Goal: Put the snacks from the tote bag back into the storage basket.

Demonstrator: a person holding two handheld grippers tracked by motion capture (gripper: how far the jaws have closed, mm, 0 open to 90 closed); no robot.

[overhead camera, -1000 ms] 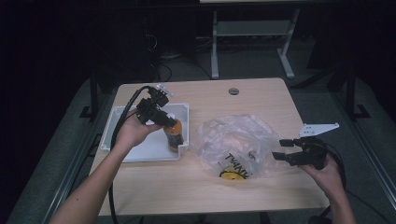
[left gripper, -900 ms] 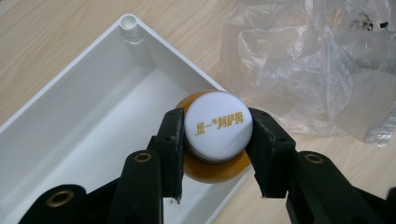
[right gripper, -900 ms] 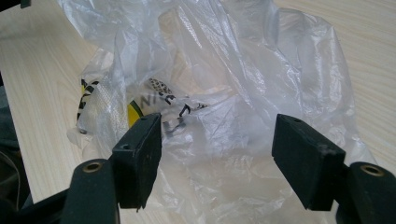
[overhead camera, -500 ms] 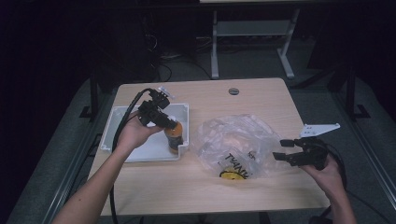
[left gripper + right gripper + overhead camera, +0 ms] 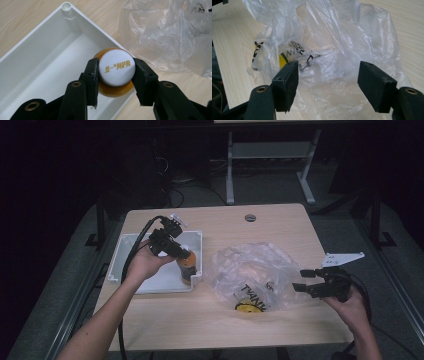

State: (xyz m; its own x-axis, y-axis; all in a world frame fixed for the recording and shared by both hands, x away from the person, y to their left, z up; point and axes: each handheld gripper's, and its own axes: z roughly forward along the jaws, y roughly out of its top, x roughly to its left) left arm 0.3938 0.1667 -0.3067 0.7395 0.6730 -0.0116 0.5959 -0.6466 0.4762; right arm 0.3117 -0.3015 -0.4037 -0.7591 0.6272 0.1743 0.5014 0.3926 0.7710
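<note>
Left gripper [image 5: 115, 82] clamped on the white cap of an amber bottle [image 5: 115, 71], upright at the white tray's [image 5: 37, 82] near corner. Placing step; next: release, lift clear. Right gripper [image 5: 328, 83] jaws apart beside the plastic bag [image 5: 332, 40].

A pale wooden table with rounded corners [image 5: 280, 222] stands on grey carpeted floor [image 5: 65, 295]; behind it, a white metal desk frame [image 5: 270, 152] stands in a dark, dimly lit room.
</note>
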